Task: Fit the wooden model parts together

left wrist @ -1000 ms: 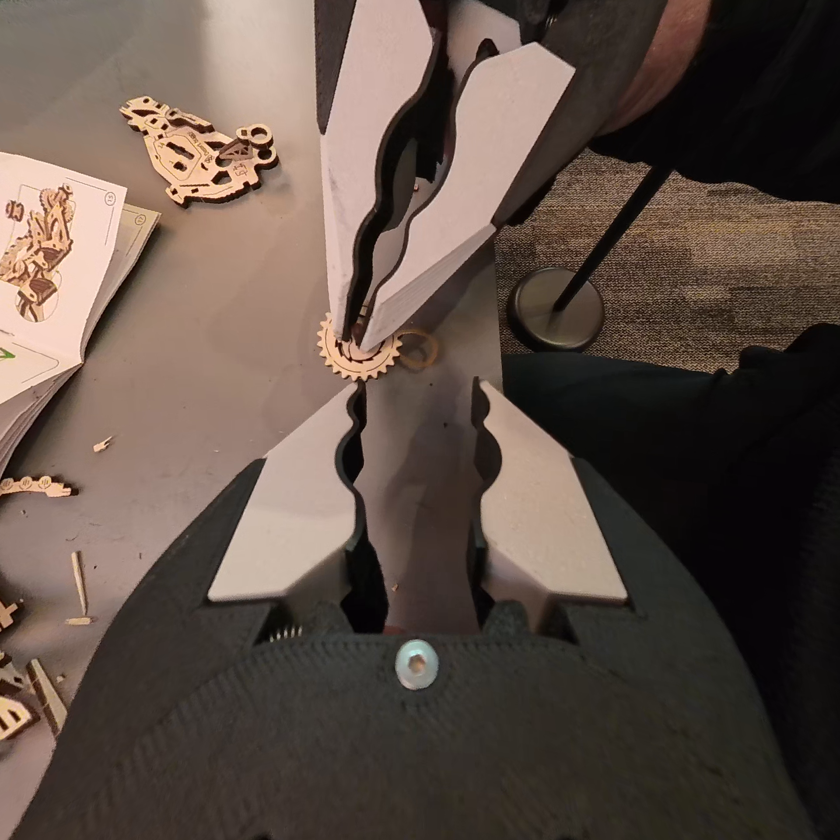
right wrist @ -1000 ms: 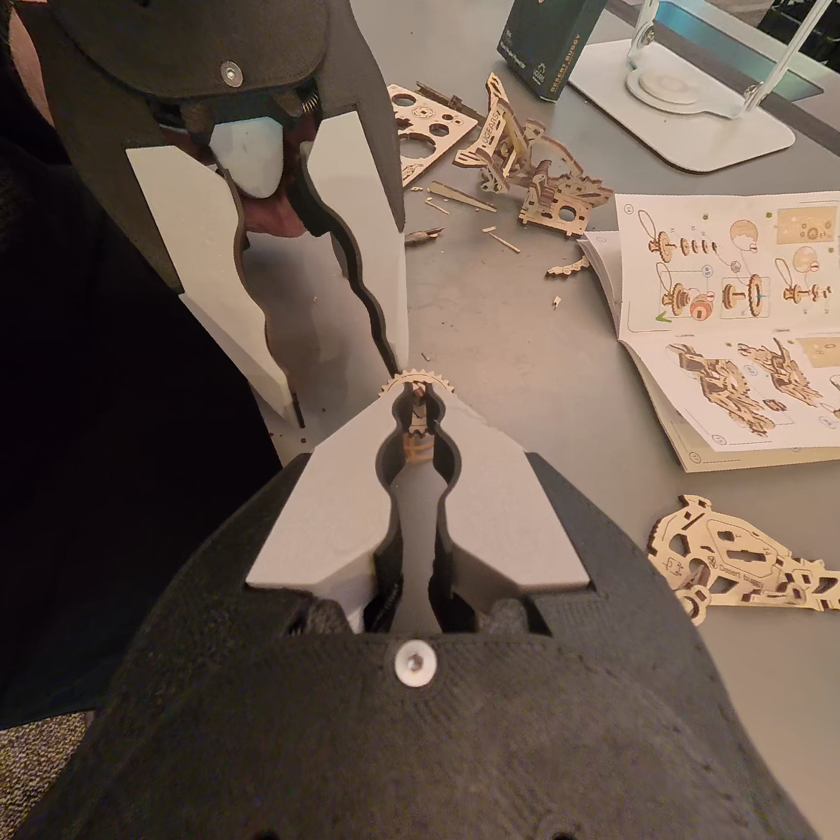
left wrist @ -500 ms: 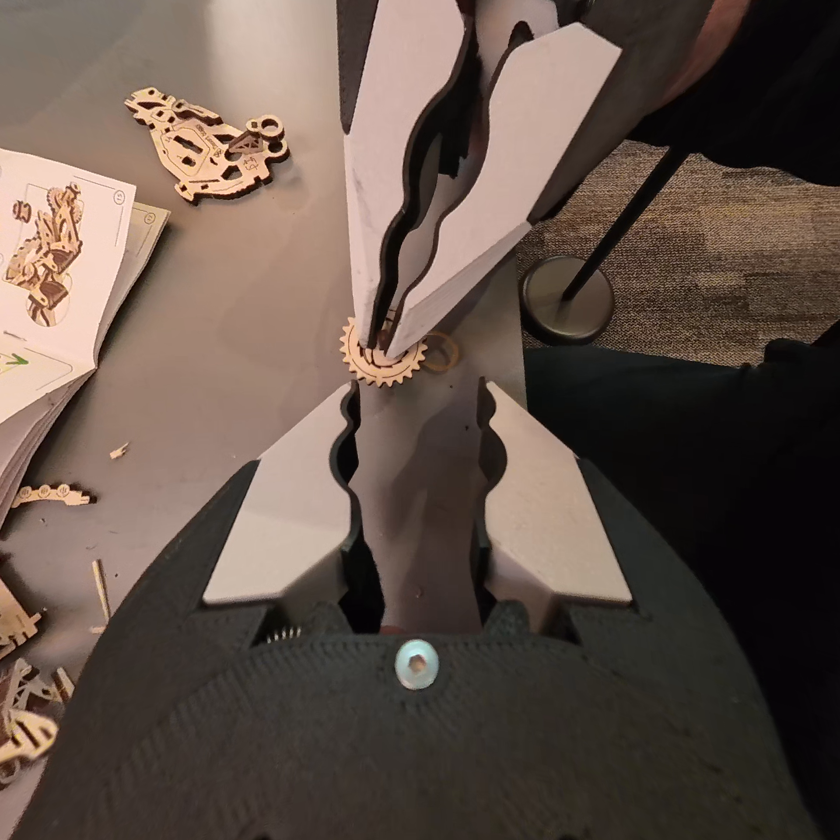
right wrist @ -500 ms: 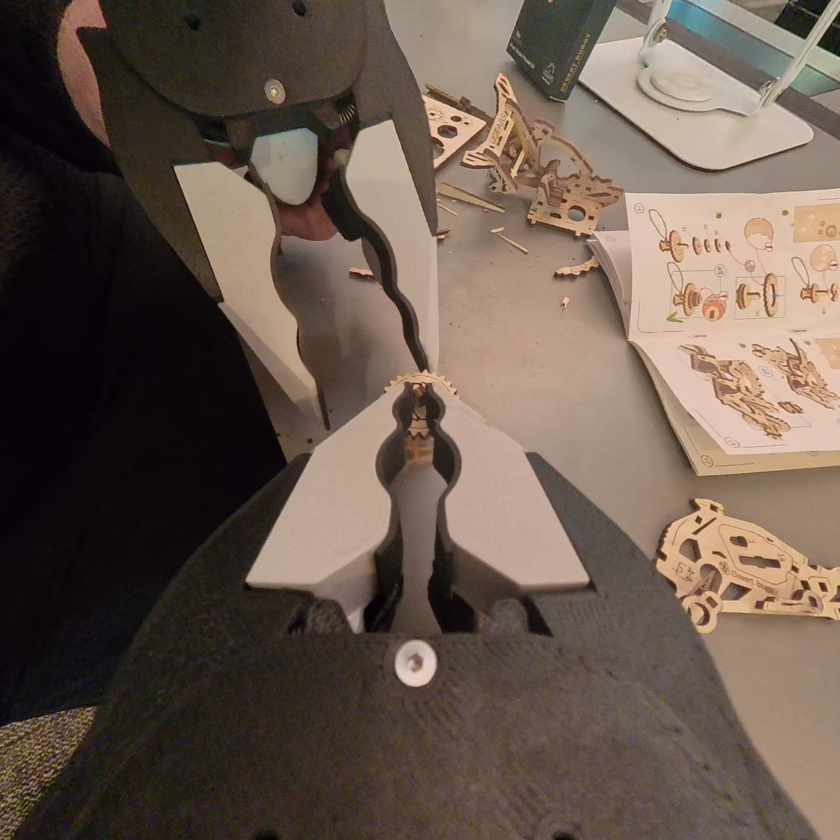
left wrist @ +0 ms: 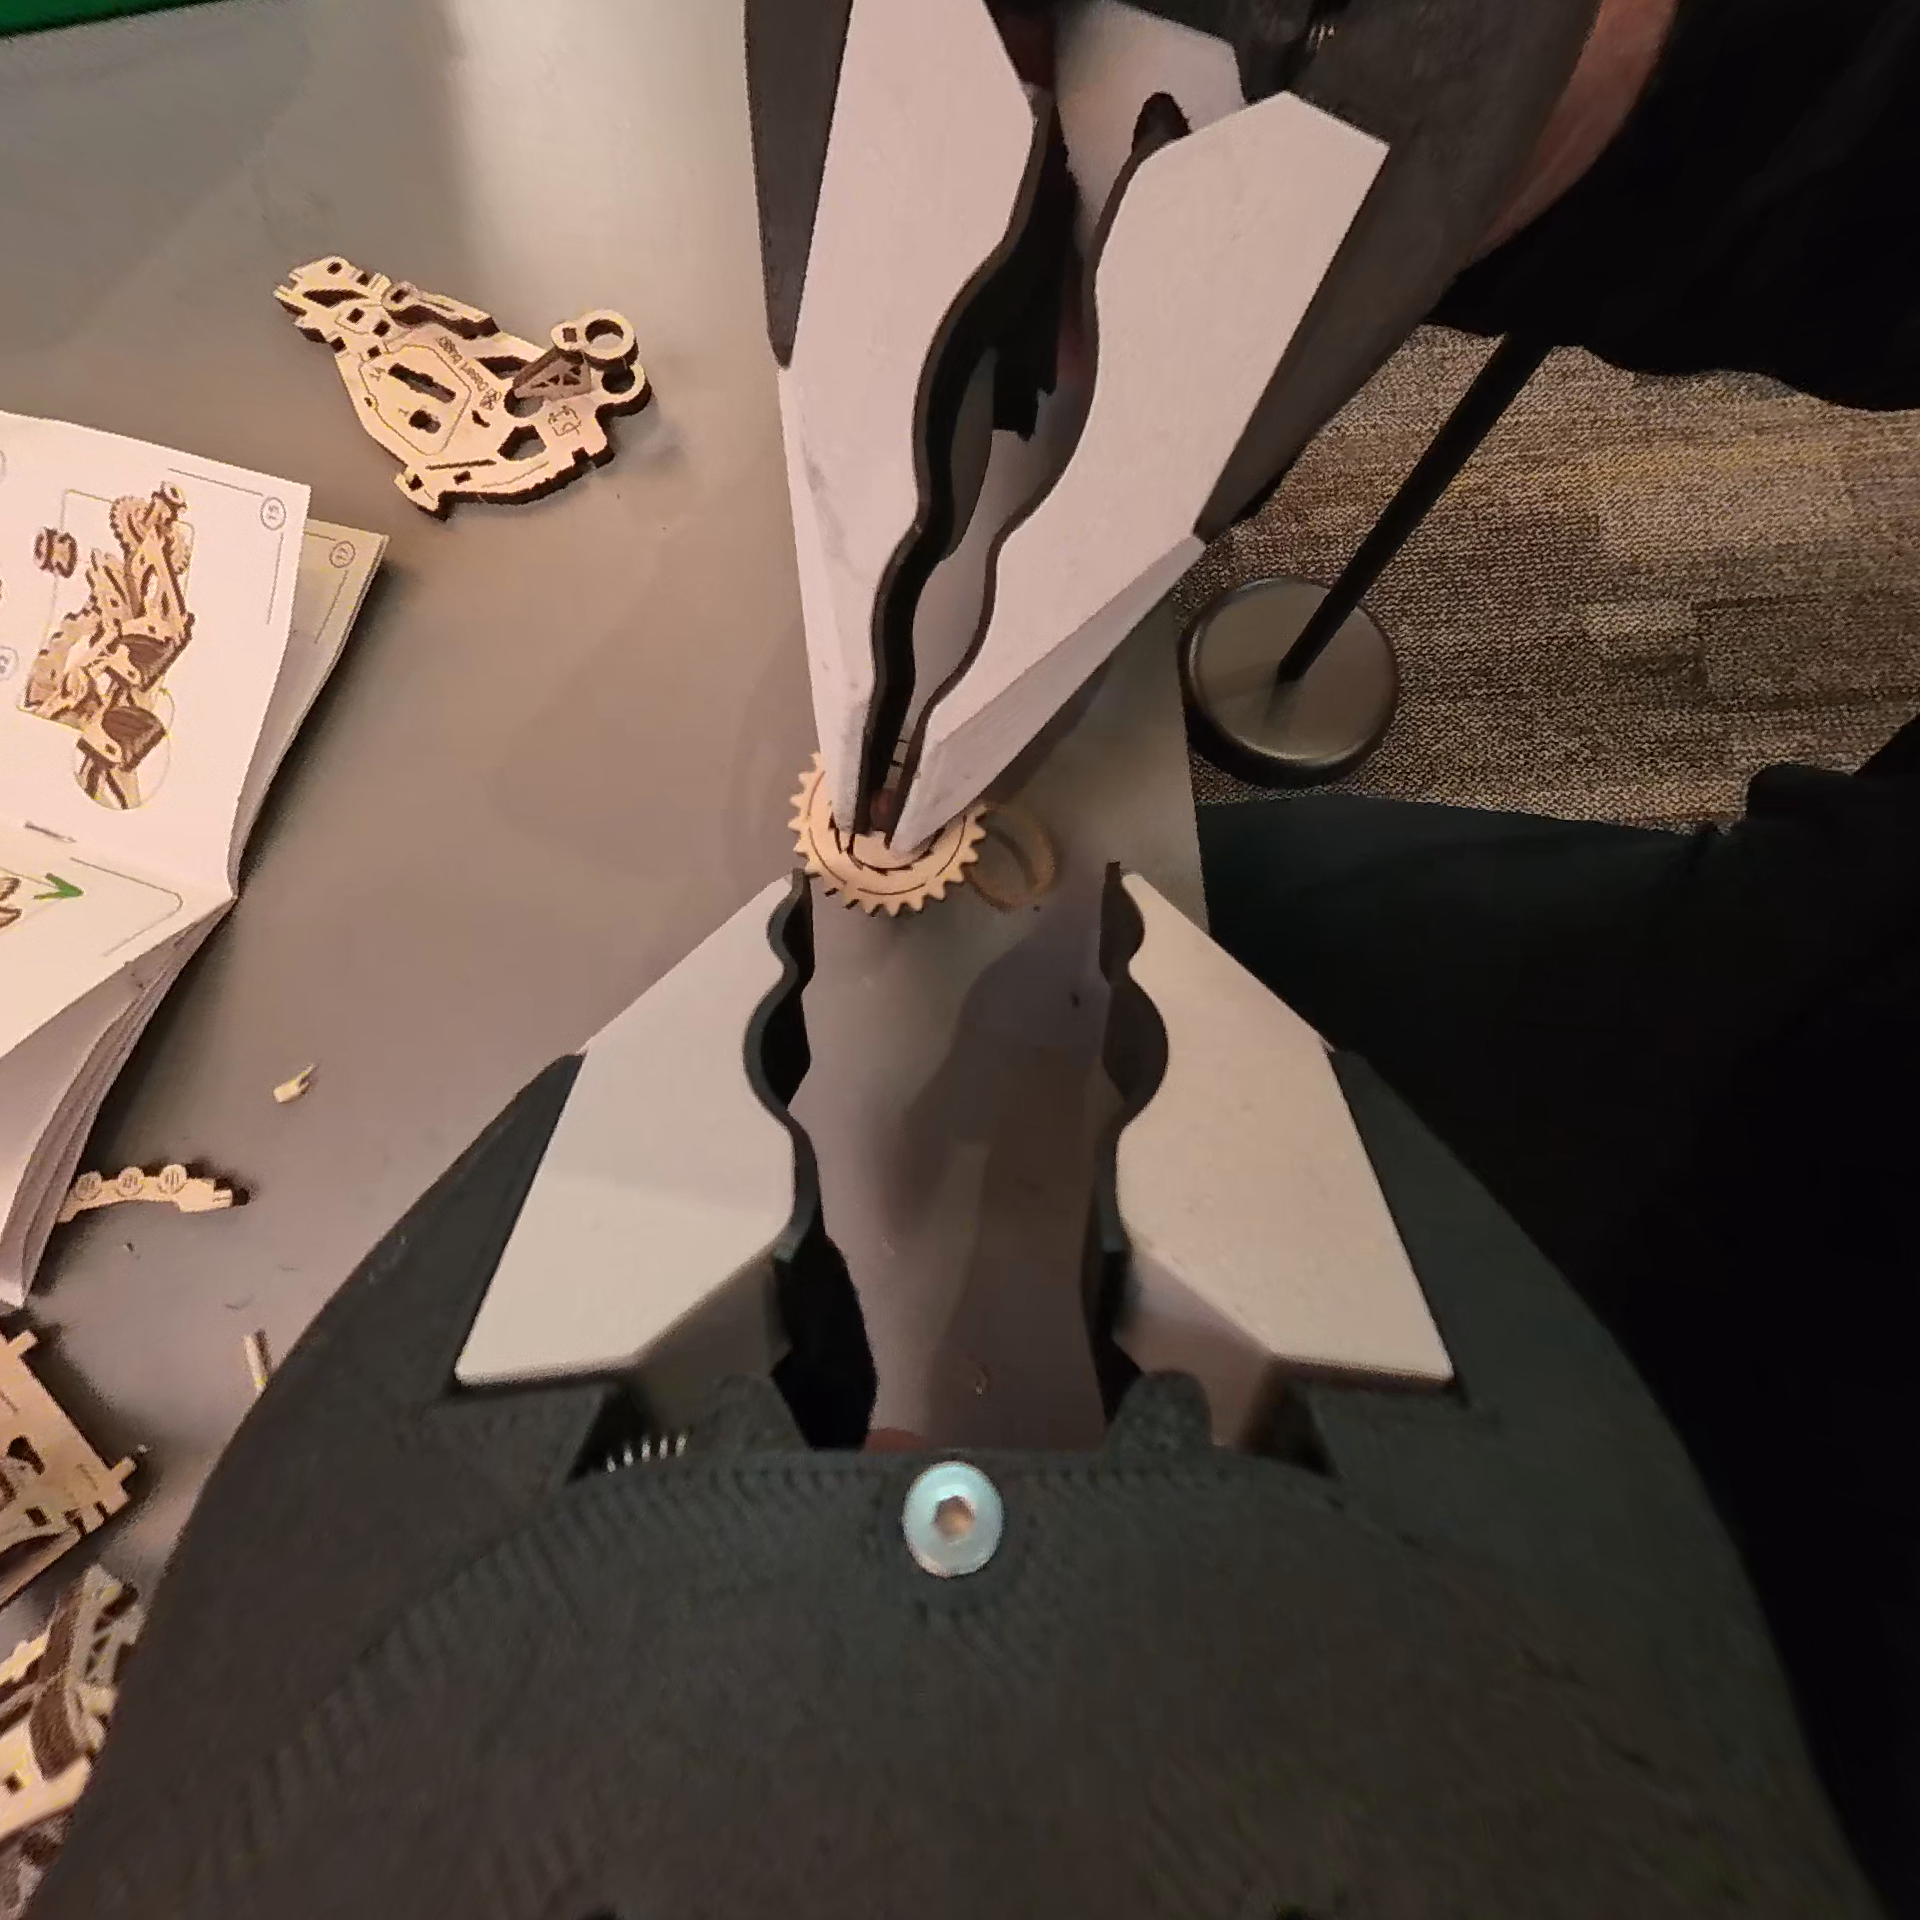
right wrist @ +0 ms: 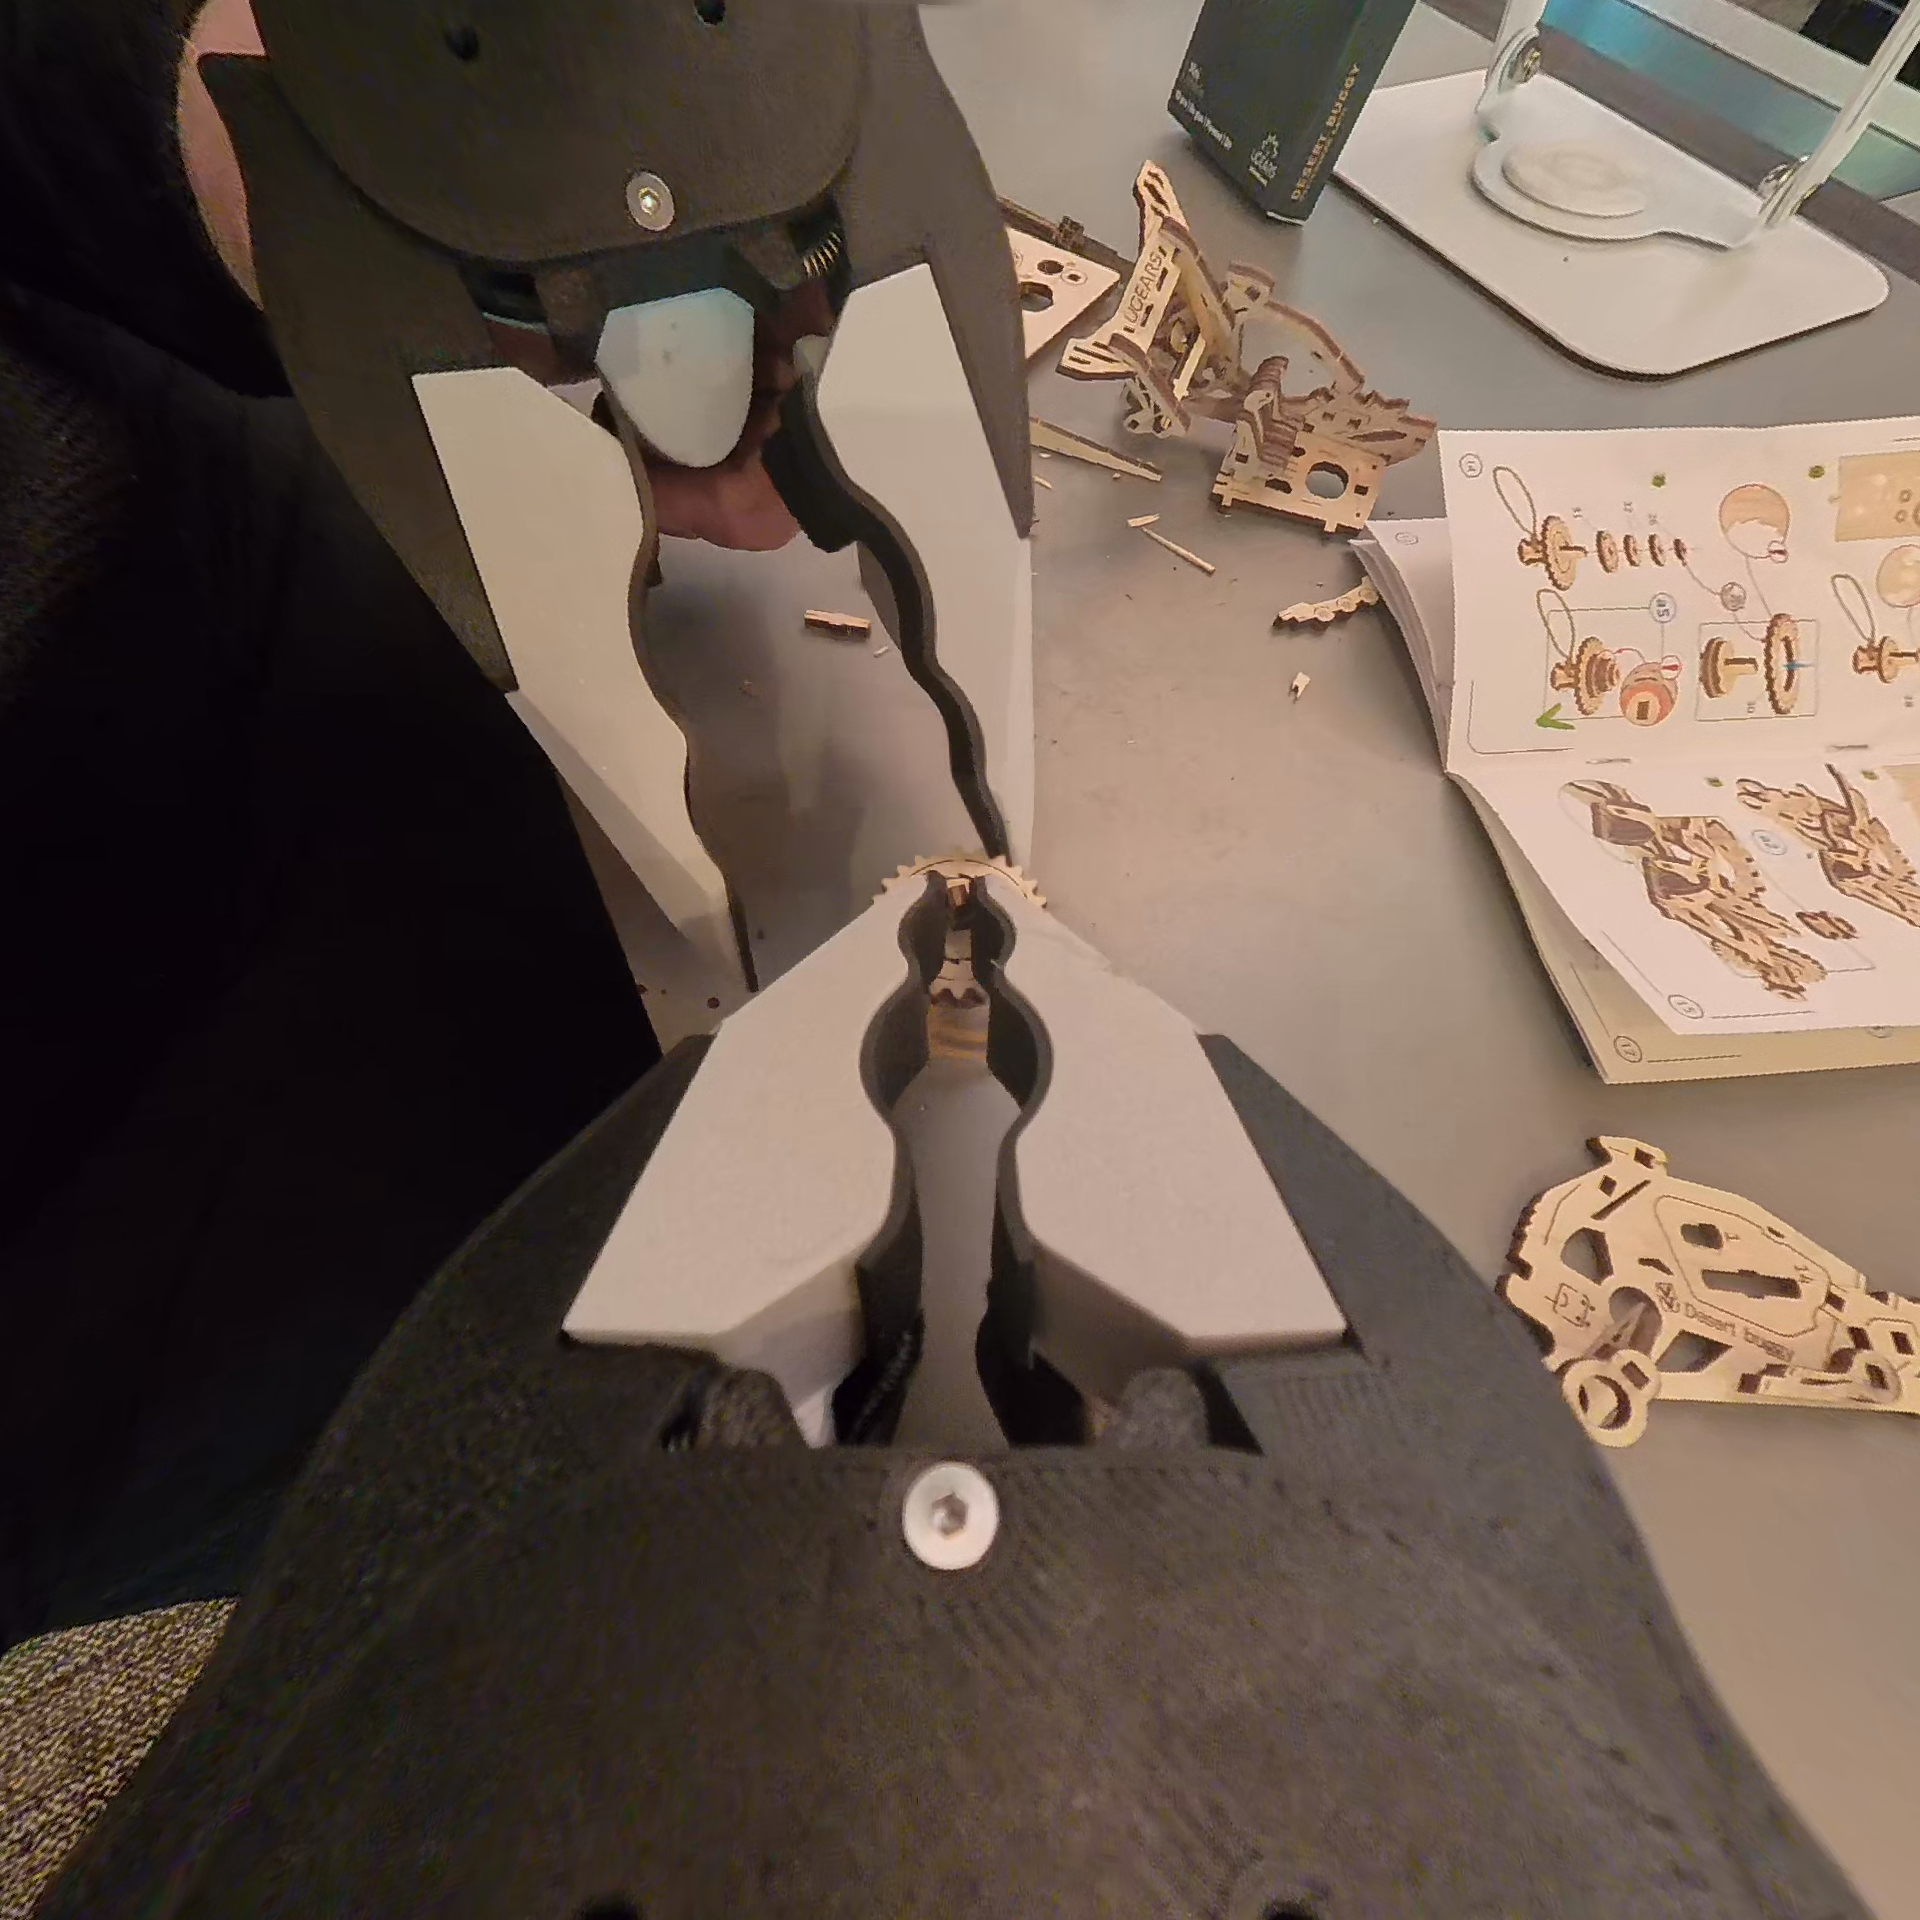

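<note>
A small wooden gear (left wrist: pixel 883 868) on a short axle stands on the grey table (left wrist: pixel 540 665) near its edge. My right gripper (left wrist: pixel 883 805) comes down from the top of the left wrist view and is shut on the gear's axle. In the right wrist view the right gripper (right wrist: pixel 961 899) pinches the axle (right wrist: pixel 951 1003), with the gear (right wrist: pixel 961 868) just past its tips. My left gripper (left wrist: pixel 956 894) is open and empty, one fingertip (left wrist: pixel 798 888) right beside the gear's rim. The left gripper also shows in the right wrist view (right wrist: pixel 868 904). A thin ring (left wrist: pixel 1013 862) lies behind the gear.
An open instruction booklet (right wrist: pixel 1662 748) lies on the table. A flat wooden body panel (right wrist: pixel 1704 1309) and a partly built wooden model (right wrist: pixel 1226 384) lie near it. A dark box (right wrist: pixel 1268 94) and a white stand base (right wrist: pixel 1610 229) stand farther off. Small wooden scraps (left wrist: pixel 145 1190) are scattered. A round stand foot (left wrist: pixel 1288 675) sits on the carpet. The tips of both grippers are at nearly the same place. About 15 centimetres separates my left fingertips from the partly built wooden model (right wrist: pixel 1226 384).
The left gripper has crept slightly closer to the gear, staying open. The right gripper stays shut on the gear's axle in the same place.
</note>
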A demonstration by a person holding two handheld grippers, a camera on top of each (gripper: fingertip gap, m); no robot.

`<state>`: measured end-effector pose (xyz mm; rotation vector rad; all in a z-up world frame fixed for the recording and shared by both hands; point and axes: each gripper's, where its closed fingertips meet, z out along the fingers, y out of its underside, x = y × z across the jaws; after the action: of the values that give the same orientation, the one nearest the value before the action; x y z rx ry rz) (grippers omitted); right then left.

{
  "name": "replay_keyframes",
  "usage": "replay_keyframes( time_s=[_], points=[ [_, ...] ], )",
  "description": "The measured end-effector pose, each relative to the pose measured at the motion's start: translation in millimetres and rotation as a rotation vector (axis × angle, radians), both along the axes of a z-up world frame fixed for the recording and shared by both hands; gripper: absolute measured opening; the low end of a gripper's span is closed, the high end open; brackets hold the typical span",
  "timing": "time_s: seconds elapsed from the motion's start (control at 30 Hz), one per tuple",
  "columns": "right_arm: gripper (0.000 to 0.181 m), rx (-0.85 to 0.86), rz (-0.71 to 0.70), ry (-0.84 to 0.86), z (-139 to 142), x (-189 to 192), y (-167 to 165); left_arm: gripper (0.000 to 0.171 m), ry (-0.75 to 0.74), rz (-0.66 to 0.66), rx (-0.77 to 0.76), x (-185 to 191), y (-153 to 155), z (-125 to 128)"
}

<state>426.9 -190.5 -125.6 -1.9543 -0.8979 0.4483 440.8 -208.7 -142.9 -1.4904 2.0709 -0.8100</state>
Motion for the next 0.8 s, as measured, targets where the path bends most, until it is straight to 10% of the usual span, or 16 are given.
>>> replay_keyframes(
  time_s=[0.8],
  points=[
    [0.027, -0.016, -0.085, 0.094, 7.0, 34.7, -7.5, 0.050, -0.034, 0.061, -0.011, -6.7, 9.5, 4.9]
  ],
)
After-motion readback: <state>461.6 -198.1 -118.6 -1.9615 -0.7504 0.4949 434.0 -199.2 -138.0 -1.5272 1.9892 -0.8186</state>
